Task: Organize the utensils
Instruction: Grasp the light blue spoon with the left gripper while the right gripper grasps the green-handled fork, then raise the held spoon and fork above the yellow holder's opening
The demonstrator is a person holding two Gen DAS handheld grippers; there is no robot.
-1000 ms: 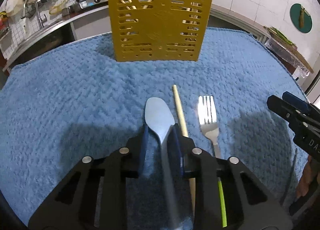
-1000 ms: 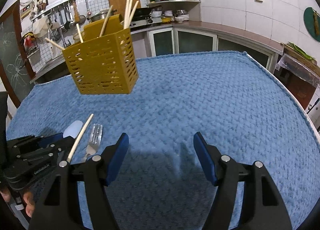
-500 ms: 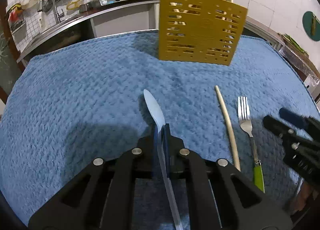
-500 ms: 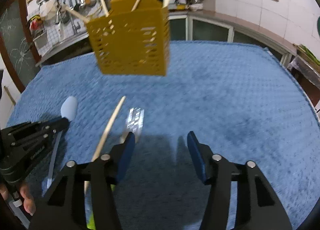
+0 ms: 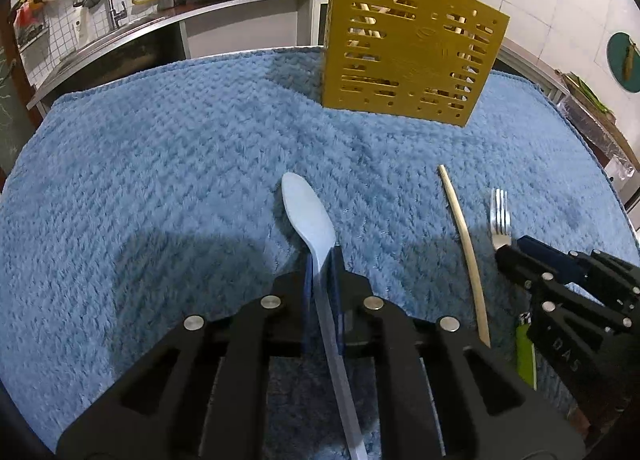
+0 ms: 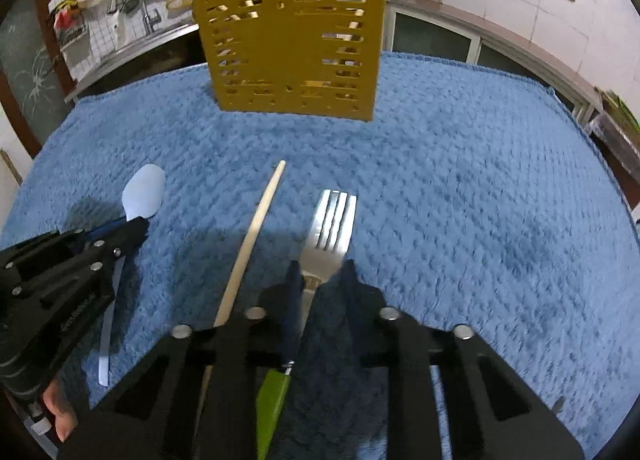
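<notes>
Nearest in the left wrist view: left gripper with jaws pressed together on the neck of the pale blue spoon, bowl pointing to 12 o'clock, handle running back toward 6 and cut off by the lower edge. Looks thin, light and smooth, probably plastic; likely to swivel in so narrow a pinch, so a hold just behind the bowl, as here, seems sound.

In the right wrist view: right gripper, jaws just been closing, now narrowly apart around the fork at its neck; whether the pads already press the metal cannot be told. Tines toward 12, green handle toward 6, partly under the gripper body. Steel head stiff and slick, heavier than the handle; a hold near the neck should keep it from tipping.

At 10 o'clock of the fork, just beside it, a single wooden chopstick, flat on the blue towel covering the desk; lower end hidden behind the gripper.

Farther off at 12, the yellow slotted holder, upright, more sticks poking out; compartments inside not visible. Kitchen beyond blurred.
</notes>
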